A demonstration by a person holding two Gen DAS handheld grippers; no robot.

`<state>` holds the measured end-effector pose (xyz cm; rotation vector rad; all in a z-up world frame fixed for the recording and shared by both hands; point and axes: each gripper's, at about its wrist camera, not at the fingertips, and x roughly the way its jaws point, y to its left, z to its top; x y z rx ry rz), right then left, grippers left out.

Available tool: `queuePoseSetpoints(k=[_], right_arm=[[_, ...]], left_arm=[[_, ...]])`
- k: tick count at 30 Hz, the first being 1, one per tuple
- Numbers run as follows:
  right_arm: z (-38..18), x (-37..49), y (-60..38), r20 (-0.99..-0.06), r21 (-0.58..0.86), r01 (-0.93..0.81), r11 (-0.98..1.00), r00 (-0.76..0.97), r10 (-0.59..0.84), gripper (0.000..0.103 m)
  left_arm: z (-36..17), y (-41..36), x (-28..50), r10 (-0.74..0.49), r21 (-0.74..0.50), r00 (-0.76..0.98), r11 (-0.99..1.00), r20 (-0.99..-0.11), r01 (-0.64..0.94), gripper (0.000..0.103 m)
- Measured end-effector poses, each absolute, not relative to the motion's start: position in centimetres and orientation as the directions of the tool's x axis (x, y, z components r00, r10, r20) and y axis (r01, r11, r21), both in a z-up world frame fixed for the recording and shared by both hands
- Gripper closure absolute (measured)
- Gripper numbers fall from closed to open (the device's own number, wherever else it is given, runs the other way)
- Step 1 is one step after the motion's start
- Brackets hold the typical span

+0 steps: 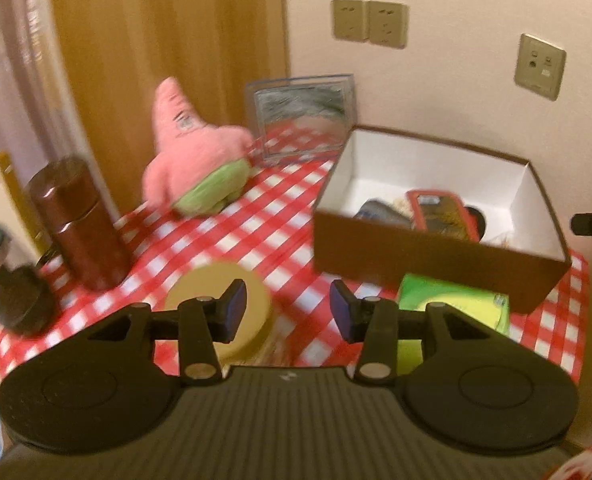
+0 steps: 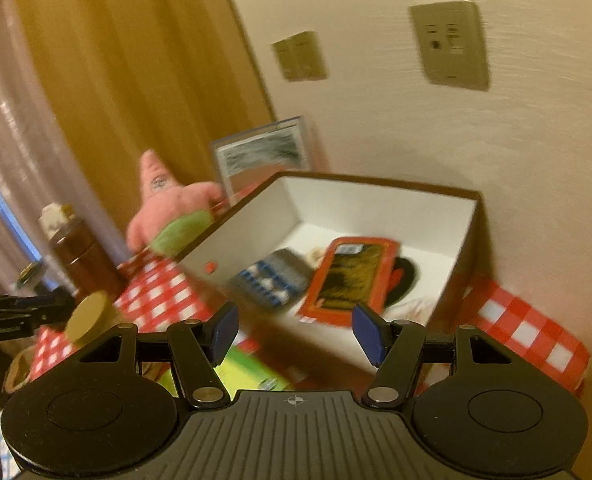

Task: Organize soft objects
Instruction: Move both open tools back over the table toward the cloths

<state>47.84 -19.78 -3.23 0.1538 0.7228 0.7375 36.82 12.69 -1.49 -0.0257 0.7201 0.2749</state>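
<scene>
Left wrist view, read from left to right: a brown canister [image 1: 82, 224] stands ahead and to the left of the left gripper [image 1: 288, 308], with a dark round object [image 1: 22, 304] nearer still on that side. The pink star plush [image 1: 194, 160], the soft thing to be organized, sits farther ahead, slightly left of the jaws, on the checked tablecloth [image 1: 272, 216]. A tan lid [image 1: 224, 292] lies just under the left finger, and the open brown box [image 1: 435, 220] sits ahead to the right, with a green pack [image 1: 455, 300] below its near wall. Both jaws stand partly apart with nothing between them.

Right wrist view: the right gripper [image 2: 296, 330] is likewise parted and empty, aimed into the box, where a red-framed item [image 2: 347, 276] already lies.

A reach for the plush could likely clip the canister or the clear frame [image 1: 301, 114] beside it. Blur suggests haste, so a shallow pinch on fur may slip.
</scene>
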Motion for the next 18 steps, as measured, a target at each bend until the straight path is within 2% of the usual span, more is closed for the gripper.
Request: queuePoseSetpoints(k=[9, 18], right_arm=[[-4.6, 41.3, -16.7, -0.588, 0.359, -0.661, 0.659, 0.388, 0.710, 0.040], [-7.7, 37.6, -13.6, -0.659, 0.346, -0.703, 0.621, 0.289, 0.694, 0.040]], left_arm=[[-3.3, 14.0, 29.2, 0.278, 0.037, 0.656, 0.933, -0.702, -0.357, 0.059], [-6.5, 12.7, 25.5, 0.237, 0.015, 0.604, 0.937, -0.761, -0.348, 0.059]])
